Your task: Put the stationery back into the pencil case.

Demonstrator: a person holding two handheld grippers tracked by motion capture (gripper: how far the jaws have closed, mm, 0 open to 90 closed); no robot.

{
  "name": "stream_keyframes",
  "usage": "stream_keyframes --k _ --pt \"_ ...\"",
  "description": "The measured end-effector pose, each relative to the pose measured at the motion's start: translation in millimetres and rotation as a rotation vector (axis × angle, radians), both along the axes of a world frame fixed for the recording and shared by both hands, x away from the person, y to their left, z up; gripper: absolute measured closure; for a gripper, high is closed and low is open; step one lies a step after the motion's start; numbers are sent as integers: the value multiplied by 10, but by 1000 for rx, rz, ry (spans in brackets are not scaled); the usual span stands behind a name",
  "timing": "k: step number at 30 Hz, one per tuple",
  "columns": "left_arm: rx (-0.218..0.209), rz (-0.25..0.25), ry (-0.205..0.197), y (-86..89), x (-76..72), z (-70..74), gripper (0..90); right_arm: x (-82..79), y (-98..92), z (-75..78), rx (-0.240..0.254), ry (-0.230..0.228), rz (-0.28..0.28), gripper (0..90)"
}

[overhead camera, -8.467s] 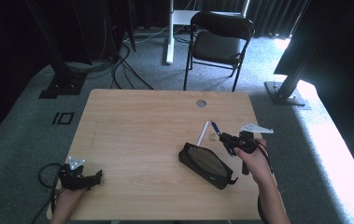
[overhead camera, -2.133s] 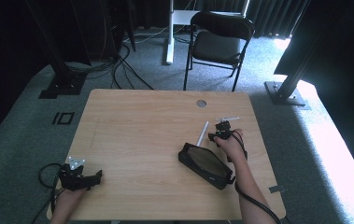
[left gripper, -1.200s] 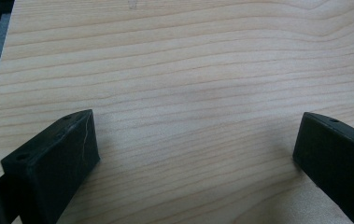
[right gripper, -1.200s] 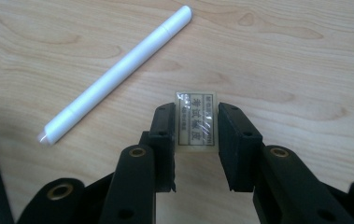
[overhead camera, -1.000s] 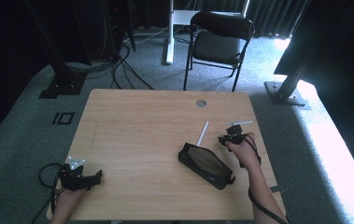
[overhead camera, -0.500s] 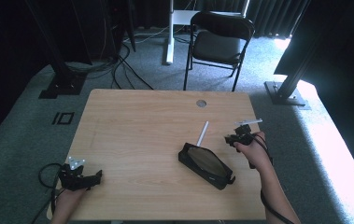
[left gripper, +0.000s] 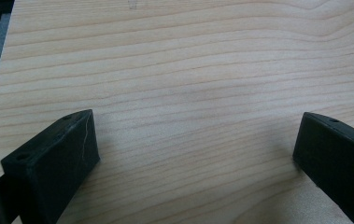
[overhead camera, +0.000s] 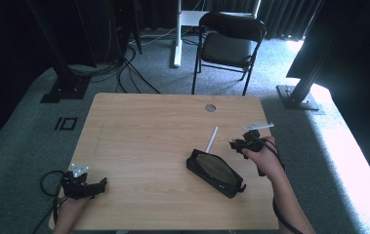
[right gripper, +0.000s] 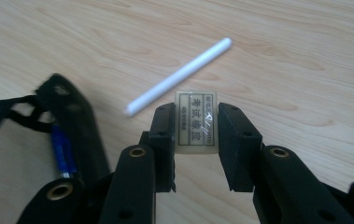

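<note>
Pale eraser (right gripper: 196, 122), wrapped and labelled, clamped between the jaws of the right gripper (right gripper: 196, 135), above the wooden tabletop (overhead camera: 143, 136) near its right edge. White stick (right gripper: 179, 76) flat on the wood just beyond. Black pouch (overhead camera: 215, 172) unzipped beside it, blue pen (right gripper: 62, 151) inside. Left gripper (left gripper: 193, 154) released, jaws wide over bare wood at the near left corner.
</note>
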State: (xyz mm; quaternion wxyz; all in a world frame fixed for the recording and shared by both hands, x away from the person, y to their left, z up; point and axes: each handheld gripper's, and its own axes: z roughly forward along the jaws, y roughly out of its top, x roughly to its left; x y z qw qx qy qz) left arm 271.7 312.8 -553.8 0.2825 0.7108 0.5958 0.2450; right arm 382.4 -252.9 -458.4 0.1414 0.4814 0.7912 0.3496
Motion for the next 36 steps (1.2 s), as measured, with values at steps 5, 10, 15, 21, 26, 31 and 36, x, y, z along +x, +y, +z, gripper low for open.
stream_keyframes --k 5,10,15,21,26,31,36 --pt "0 0 0 0 0 0 4 -78 29 41 6 -1 24 683" --pt "0 0 0 0 0 0 4 -144 56 113 21 -18 56 683" --pt "0 0 0 0 0 0 4 -229 193 190 28 -32 126 683" --pt "0 0 0 0 0 0 4 -312 364 227 21 -14 216 683" --pt "0 0 0 0 0 0 4 -335 433 234 26 -7 242 683" --pt "0 0 0 0 0 0 4 -376 525 216 4 4 276 683" --pt "0 0 0 0 0 0 4 -375 573 144 2 35 303 682"
